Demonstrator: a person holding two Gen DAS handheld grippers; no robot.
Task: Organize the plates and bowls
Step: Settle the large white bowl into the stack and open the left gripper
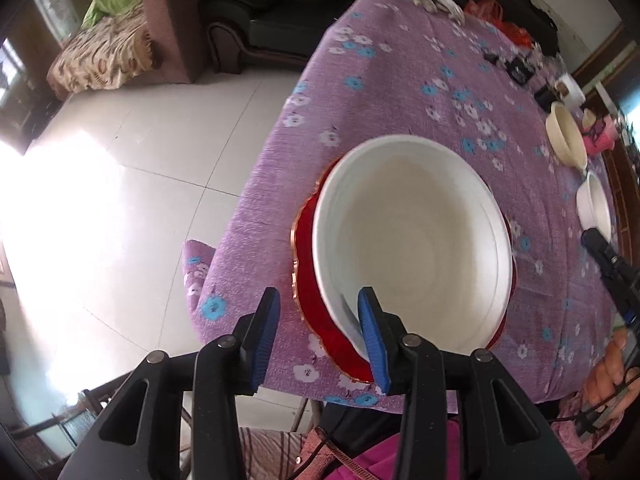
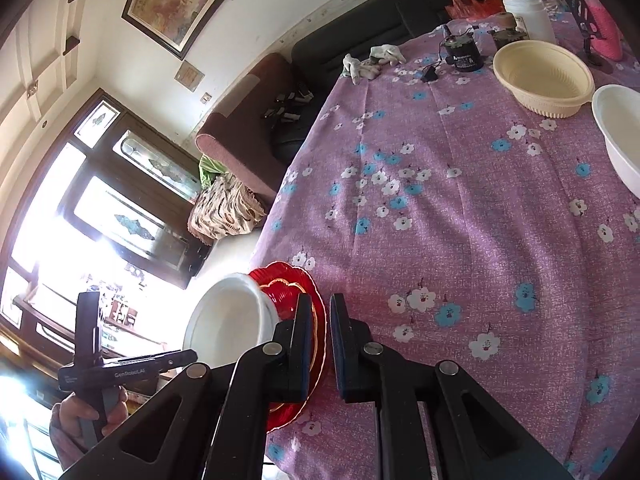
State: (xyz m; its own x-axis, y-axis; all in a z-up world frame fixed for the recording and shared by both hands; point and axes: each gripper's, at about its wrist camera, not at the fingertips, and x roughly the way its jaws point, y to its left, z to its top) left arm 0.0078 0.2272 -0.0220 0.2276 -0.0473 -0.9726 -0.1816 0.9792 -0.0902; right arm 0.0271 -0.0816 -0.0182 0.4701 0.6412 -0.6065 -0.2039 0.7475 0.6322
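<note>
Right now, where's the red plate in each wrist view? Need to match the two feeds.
Left wrist: red plate sits low centre, mostly hidden under the big white bowl, just past the left gripper.
Right wrist: red plate sits low, left of centre, at the table edge, partly behind the right gripper, white bowl on it.
Shared landmark: cream ribbed bowl at the far side of the purple floral tablecloth.

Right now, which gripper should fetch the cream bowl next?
Right. The right gripper is shut and empty, facing the cream bowl across clear cloth. The left gripper straddles the white bowl's rim on the red plate.
</note>
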